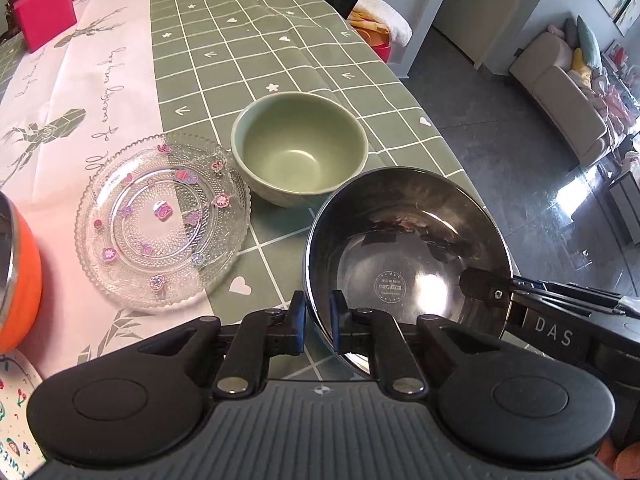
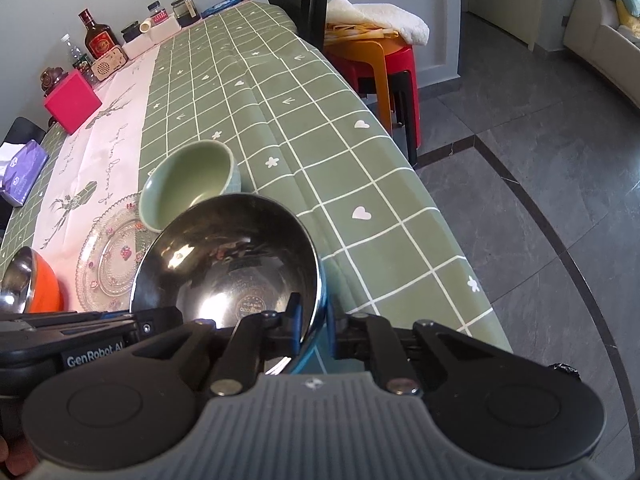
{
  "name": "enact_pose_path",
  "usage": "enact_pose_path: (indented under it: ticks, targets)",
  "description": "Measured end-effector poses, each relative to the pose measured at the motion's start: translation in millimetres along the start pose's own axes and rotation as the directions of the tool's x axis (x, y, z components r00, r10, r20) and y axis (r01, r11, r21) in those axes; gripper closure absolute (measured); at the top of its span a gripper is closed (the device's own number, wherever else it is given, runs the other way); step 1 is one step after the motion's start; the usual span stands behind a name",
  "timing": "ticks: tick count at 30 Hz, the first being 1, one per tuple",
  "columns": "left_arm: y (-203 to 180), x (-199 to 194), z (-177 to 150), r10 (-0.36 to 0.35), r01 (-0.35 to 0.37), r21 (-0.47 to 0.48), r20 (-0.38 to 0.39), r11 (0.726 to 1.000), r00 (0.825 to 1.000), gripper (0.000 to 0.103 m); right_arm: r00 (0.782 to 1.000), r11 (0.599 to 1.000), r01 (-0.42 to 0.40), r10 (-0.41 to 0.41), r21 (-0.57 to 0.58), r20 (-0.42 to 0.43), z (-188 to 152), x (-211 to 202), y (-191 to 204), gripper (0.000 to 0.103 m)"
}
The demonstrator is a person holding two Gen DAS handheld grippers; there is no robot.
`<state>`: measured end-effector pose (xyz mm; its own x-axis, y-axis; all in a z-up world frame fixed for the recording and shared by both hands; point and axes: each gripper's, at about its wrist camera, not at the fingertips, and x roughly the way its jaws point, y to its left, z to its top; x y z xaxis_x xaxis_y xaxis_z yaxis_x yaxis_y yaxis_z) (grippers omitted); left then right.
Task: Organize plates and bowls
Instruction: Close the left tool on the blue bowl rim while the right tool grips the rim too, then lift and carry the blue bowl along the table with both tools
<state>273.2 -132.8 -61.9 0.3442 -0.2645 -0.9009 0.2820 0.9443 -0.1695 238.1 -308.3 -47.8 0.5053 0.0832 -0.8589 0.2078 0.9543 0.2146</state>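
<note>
**Two grippers on one steel bowl**

Nearest in both wrist views is the stainless steel bowl (image 1: 408, 248), tilted and raised over the near right edge of the table (image 2: 360, 168). The left gripper (image 1: 318, 322) is clamped on its near rim, one finger inside and one outside the wall. The right gripper (image 2: 312, 328) pinches the rim on the bowl's right side in the same way; in the left wrist view its tip shows inside the bowl at the right.

Just beyond the steel bowl stands a green ceramic bowl (image 1: 300, 152), upright on the green checked tablecloth (image 1: 248, 40). To its left, touching or nearly so, a clear glass plate (image 1: 162, 220) with small coloured decorations lies flat, partly on a pale printed table runner (image 1: 80, 92). At the near left edge sits an orange bowl with a steel lining (image 1: 18, 276).

Farther off on the left is a pink box (image 2: 72, 100), and at the far end a brown bottle (image 2: 98, 38) stands among jars. Right of the table, stacked plastic stools (image 2: 384, 64) carry a white fleece cushion (image 2: 380, 14).
</note>
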Motion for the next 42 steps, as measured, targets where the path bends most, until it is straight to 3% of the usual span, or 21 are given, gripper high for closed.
enact_pose_path:
  ticks: [12,20,31,42]
  targets:
    - [-4,-53,-41,0.058,-0.057,-0.011,0.082,0.998,0.995,0.09,0.996,0.994,-0.079,0.082,-0.07,0.043,-29,-41,11,0.094]
    - [-1,-96,-97,0.068,-0.066,-0.022,0.128,0.998,0.989,0.09,0.985,0.982,-0.148,0.157,-0.115,0.07,-85,-80,19,0.093]
    - [-3,-110,-164,0.018,-0.018,0.012,0.024,1.0,1.0,0.089,0.984,0.976,-0.175,0.176,-0.13,-0.008,-151,-111,11,0.092]
    - [-4,-96,-187,-0.007,0.009,0.034,-0.073,0.999,0.997,0.088,0.985,0.978,-0.154,0.141,-0.139,-0.096,-176,-106,5,0.092]
